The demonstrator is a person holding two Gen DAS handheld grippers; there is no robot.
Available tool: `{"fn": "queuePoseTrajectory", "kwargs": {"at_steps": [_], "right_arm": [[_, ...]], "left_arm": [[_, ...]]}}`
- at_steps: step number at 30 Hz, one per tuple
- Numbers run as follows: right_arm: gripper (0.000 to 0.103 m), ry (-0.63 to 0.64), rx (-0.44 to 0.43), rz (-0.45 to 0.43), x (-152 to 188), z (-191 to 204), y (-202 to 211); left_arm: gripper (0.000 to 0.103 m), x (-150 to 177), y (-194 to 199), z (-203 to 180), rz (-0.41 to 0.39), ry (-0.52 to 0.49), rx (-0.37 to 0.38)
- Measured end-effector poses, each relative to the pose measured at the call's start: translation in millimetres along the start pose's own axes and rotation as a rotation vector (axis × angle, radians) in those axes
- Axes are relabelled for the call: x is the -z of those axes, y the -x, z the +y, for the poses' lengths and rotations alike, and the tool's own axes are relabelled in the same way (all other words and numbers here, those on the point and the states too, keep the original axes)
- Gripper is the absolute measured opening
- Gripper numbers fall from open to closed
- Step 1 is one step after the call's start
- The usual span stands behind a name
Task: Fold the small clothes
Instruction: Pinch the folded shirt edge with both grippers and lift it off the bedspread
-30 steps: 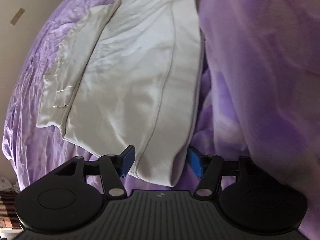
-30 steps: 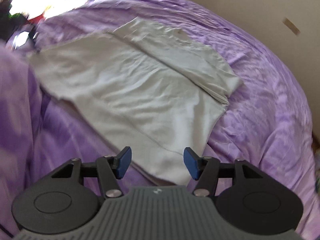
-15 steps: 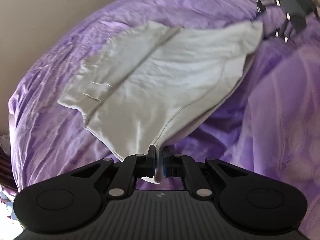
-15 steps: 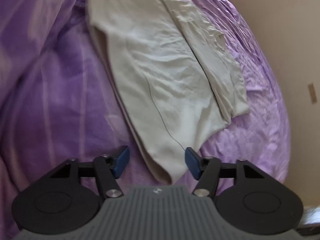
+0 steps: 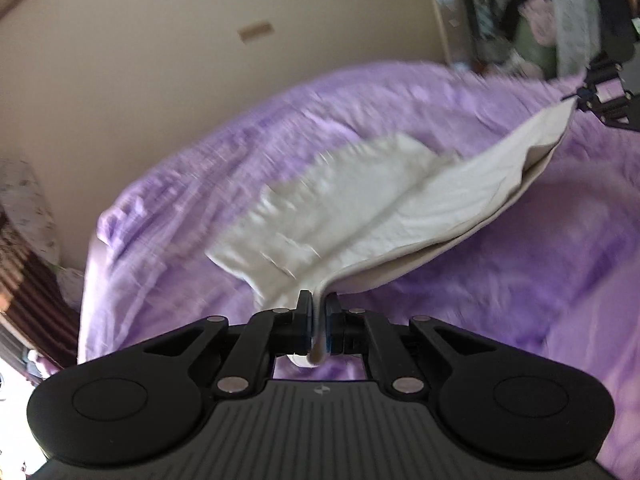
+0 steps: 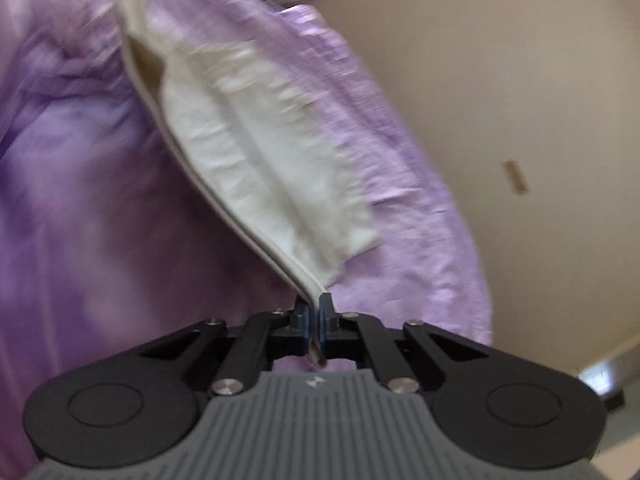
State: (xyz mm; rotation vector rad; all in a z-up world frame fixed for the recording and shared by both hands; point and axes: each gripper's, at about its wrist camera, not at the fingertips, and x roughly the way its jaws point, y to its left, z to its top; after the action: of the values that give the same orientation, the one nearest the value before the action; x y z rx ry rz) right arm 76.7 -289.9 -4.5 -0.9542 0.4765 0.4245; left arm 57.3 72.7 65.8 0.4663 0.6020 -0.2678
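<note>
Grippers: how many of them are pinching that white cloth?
2. The left gripper pinches one corner of the white cloth; the right gripper pinches the other, above the purple bed.

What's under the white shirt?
Under the shirt is the purple blanket. Both grippers, left and right, pinch its near edge, lifted off the blanket. Whatever lies under the part resting on the blanket is hidden.
</note>
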Motion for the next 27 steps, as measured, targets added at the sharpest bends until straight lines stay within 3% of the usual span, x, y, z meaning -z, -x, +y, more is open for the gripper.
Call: {"fn": "queuePoseTrajectory", "kwargs": {"at_steps": [8,14,19,27], "right_arm": [[0.0,-0.136,0.117,-0.084,-30,-40,39],[0.0,-0.18,0.131,-0.133,-36,-42,90],[0.0,-0.2,0.095,-0.116,-35,-37,92],[0.0,-0.216,0.112,-0.101,-52,-57,24]], "left_arm": [[0.005,-19,53,8,-0.132,0.01,-0.072],[0.005,-20,83,9,-0.155,0.001,-0.07],[0.005,-21,49,10,-0.073,-0.014,-0.09],[0.005,-50,-9,37,-0.064,0.009,-0.15]]}}
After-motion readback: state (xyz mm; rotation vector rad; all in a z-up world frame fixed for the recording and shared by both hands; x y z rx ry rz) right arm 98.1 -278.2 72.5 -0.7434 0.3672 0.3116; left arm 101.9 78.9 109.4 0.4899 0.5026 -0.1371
